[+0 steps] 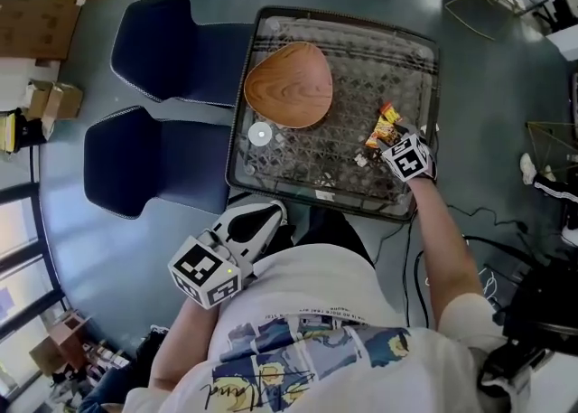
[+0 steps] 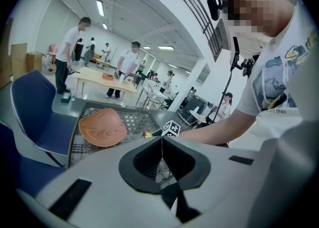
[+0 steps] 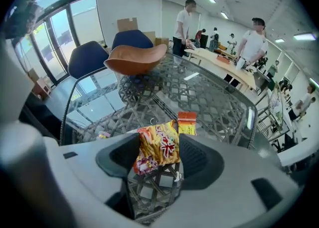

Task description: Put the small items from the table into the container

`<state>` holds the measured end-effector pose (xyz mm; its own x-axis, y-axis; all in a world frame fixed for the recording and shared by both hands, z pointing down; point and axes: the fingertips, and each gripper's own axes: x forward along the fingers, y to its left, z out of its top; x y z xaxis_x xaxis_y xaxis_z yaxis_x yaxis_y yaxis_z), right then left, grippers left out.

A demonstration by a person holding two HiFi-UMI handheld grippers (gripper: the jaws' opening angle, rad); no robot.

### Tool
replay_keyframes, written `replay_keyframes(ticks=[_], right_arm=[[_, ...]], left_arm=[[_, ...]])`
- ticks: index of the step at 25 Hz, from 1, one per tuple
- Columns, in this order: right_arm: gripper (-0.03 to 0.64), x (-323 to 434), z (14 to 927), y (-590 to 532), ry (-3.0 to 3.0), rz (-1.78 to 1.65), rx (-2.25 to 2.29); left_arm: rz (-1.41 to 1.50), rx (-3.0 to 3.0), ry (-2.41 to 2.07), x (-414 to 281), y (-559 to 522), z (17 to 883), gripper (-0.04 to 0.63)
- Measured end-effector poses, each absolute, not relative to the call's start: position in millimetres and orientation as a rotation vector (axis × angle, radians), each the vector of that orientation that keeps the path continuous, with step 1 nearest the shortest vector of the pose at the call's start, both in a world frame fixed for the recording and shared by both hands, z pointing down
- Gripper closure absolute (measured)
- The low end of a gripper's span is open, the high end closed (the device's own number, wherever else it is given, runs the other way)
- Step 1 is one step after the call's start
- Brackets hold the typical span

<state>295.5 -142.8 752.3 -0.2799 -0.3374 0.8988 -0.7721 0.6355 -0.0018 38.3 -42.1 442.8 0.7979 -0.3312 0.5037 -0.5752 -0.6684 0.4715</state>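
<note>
Right gripper view is showing the right gripper [image 3: 159, 142] hanging over the glass bench [image 3: 219, 102] with its jaws standing wide apart. A yellow snack packet [image 3: 155, 153] is lying flat on the glass between them, not lifted. A smaller orange packet [image 3: 187, 122] is sitting just beyond the jaws, and the wooden bowl [image 3: 135, 58] is resting far beyond them, to the left. The left gripper [image 2: 161, 139] is holding nothing, its jaws meeting at the tips.
</note>
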Motion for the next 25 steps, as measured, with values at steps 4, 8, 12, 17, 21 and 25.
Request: replay_keyframes(ticks=[4,8,12,17,21,25], right_arm=[[0.39,298.3,756.4,-143.8,-1.871,0.571,0.884],[0.438,296.9,749.2,-141.9,-1.871,0.58,0.907],[0.465,293.7,735.2,-142.1,-1.879,0.569,0.937],[0.471,275.0,705.2,-138.9,-1.909,0.545,0.957],[0.472,251.2,670.1,-159.2,-1.959,0.482,0.969],[0.474,210.5,636.4,-180.9,-2.034,0.436,0.953]], left_arm=[[0.497,2.341,-0.702,33.5,-44.6,440.8,0.586],[0.49,2.347,-0.708,28.0,-45.4,438.6,0.586],[0.471,2.368,-0.704,22.9,-44.3,436.4,0.586],[0.441,2.389,-0.704,9.4,-39.1,433.2,0.586],[0.398,2.401,-0.72,-3.3,-39.7,427.3,0.586],[0.374,2.407,-0.75,-20.9,-40.1,421.6,0.586]])
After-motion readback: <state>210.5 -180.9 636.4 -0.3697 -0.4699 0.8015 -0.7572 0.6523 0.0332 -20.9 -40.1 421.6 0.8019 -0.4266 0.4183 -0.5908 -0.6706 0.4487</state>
